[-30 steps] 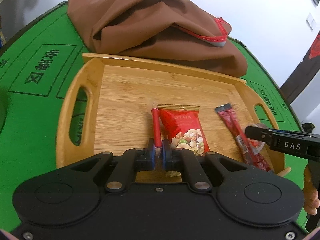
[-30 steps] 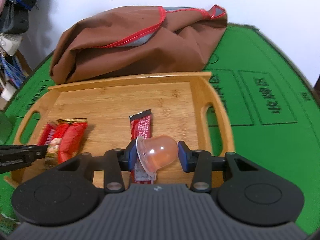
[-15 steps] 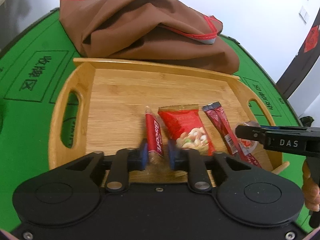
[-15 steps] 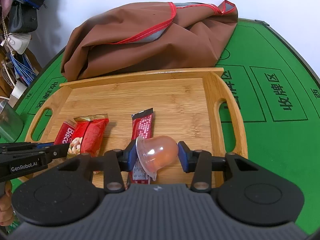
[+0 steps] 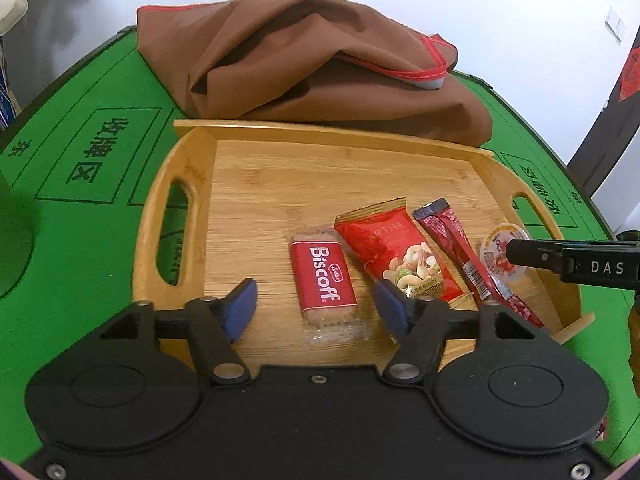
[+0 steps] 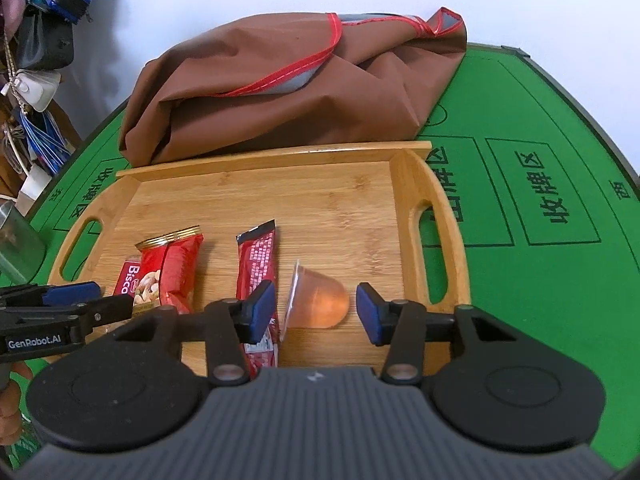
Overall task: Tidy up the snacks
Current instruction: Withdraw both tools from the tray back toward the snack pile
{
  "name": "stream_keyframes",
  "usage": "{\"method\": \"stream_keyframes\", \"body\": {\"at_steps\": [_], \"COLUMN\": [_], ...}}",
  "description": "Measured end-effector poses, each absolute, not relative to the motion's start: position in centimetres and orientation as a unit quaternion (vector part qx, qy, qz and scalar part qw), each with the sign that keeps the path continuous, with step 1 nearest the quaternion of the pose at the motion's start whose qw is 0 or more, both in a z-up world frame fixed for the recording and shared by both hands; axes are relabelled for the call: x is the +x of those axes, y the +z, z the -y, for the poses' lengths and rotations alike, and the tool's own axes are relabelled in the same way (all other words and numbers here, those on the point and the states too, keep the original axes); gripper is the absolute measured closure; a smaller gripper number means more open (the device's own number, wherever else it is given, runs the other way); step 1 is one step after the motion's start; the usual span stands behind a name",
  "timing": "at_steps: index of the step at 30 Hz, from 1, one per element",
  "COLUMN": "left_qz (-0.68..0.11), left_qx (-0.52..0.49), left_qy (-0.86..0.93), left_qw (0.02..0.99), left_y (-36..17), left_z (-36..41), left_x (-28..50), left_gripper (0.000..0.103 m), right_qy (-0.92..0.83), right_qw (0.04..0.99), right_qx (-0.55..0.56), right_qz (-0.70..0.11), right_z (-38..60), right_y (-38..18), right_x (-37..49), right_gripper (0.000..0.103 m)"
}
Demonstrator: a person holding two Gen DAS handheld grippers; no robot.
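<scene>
1. So, the left gripper (image 5: 316,306) is sitting with its jaws spread wide, gripping nothing; the Biscoff biscuit pack (image 5: 323,278) is lying flat on the wooden tray (image 5: 188,152) right in the gap between the blue pads, not touching either one.
2. Just to the right of it the red nut packet (image 5: 396,248) is lying at a slant, and the right-hand pad is overlapping its lower end in the left wrist view.
3. Next over, the dark red stick sachet (image 5: 460,252) is lying diagonally.
4. The right gripper (image 6: 316,312) is also hanging wide open, and the jelly cup (image 6: 318,302) is resting on its side on the tray between its pads, foil lid facing left, clear of both.
5. Behind the tray, a brown cloth bag (image 6: 288,92) is slumping on the green table (image 6: 540,280).
</scene>
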State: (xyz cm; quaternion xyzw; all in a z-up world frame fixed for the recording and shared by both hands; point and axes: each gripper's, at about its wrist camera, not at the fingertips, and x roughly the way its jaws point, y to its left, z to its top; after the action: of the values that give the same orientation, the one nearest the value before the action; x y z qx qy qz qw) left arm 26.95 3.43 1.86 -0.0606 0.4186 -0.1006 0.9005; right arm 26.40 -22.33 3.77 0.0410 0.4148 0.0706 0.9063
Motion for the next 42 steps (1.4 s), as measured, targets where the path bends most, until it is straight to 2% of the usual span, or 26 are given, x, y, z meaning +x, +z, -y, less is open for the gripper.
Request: {"method": "stream_keyframes", "body": {"at_steps": [2, 4, 13, 20, 33, 42], "left_qz": [-0.41, -0.402, -0.371, -0.349, -0.321, -0.313], "left_qx": [-0.059, -0.057, -0.03, -0.03, -0.027, -0.021], "left_qy": [-0.101, -0.103, -0.097, -0.108, -0.109, -0.097], "left_qw": [0.904, 0.908, 0.923, 0.931, 0.941, 0.945], "left_y": [2.2, 2.5, 3.7, 4.2, 3.6, 2.6], "left_z": [-3.5, -3.5, -3.4, -3.5, -3.8, -4.2], "left_x": [26.4, 25.8, 22.5, 19.4, 12.9, 9.3], "left_gripper": [0.021, 0.017, 0.007, 0.001, 0.0, 0.0], "right_qy": [0.071, 0.074, 0.098, 0.119, 0.131, 0.132], "right_qw": [0.908, 0.911, 0.922, 0.929, 0.936, 0.942], "right_qx": [0.036, 0.03, 0.009, 0.003, -0.009, -0.035], "right_qz": [-0.41, -0.405, -0.374, -0.351, -0.327, -0.307], "right_z": [22.3, 22.3, 21.7, 21.7, 22.3, 21.4], "right_y": [4.0, 4.2, 5.0, 5.3, 3.7, 2.7], "right_x": [26.1, 25.6, 22.3, 18.8, 12.6, 9.2], "right_gripper": [0.036, 0.033, 0.017, 0.011, 0.0, 0.0]}}
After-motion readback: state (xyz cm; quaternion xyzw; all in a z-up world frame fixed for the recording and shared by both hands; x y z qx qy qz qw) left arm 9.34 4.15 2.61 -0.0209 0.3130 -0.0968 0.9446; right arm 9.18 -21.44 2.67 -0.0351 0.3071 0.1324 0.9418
